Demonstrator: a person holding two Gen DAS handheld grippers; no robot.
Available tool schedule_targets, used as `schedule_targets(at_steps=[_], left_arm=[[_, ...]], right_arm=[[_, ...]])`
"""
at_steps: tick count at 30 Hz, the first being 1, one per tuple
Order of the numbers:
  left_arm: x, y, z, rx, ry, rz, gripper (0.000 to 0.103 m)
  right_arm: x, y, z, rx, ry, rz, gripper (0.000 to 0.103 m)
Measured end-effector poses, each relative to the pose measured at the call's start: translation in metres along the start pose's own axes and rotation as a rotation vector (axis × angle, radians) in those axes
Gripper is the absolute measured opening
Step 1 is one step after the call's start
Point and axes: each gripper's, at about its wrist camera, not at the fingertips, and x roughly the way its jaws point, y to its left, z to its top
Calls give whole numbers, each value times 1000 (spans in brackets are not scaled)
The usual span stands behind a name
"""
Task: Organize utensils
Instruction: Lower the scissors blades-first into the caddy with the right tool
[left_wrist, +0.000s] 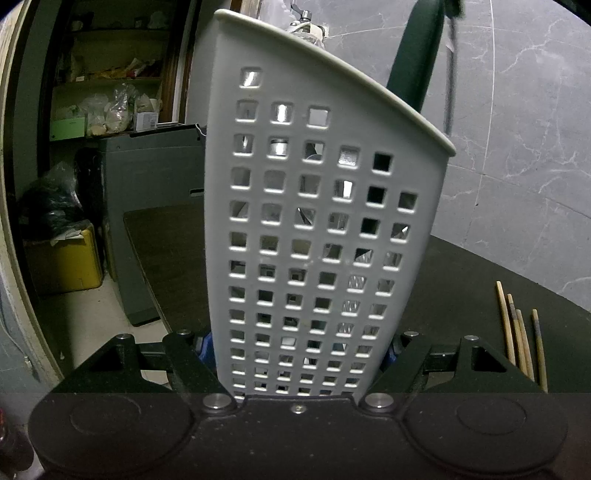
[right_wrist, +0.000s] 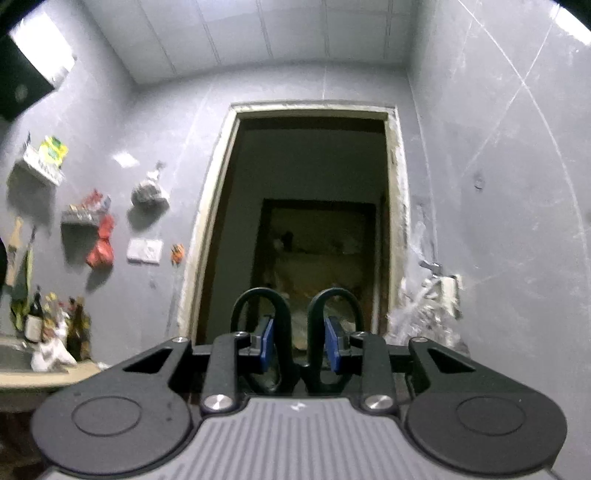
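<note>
The left tool (left_wrist: 300, 347) is closed on a tall light-grey plastic utensil holder with square holes (left_wrist: 314, 206); its blue pads press on the holder's two lower sides, and the holder stands upright on the dark desk (left_wrist: 461, 280). Through the holes some shiny metal utensils show inside, but which ones they are I cannot tell. Above the rim a dark green handle (left_wrist: 415, 59) rises out of the holder, near its right side. Four wooden chopsticks (left_wrist: 521, 336) lie on the desk at the right of the holder, close together and apart from it (two of them have dark marks).

The right tool (right_wrist: 300, 345) holds a pair of black-handled scissors (right_wrist: 295, 332) by the handle loops: the two blue pads press on the outer sides of the loops, which stand up between them, so the jaws are at a narrow to middle width. The blades are hidden below the tool. This tool points a little upward, toward a dark doorway (right_wrist: 306, 221) in a grey tiled wall (right_wrist: 498, 166), and this view is a little blurred.
</note>
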Motion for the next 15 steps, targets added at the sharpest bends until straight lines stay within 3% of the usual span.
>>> schedule_targets(at_steps=[7, 15], left_arm=[[0, 0, -1, -1, -1, -2, 77], [0, -1, -1, 1, -1, -1, 77]], right_arm=[[28, 7, -5, 68, -10, 59, 32], [44, 13, -32, 90, 73, 93, 33]])
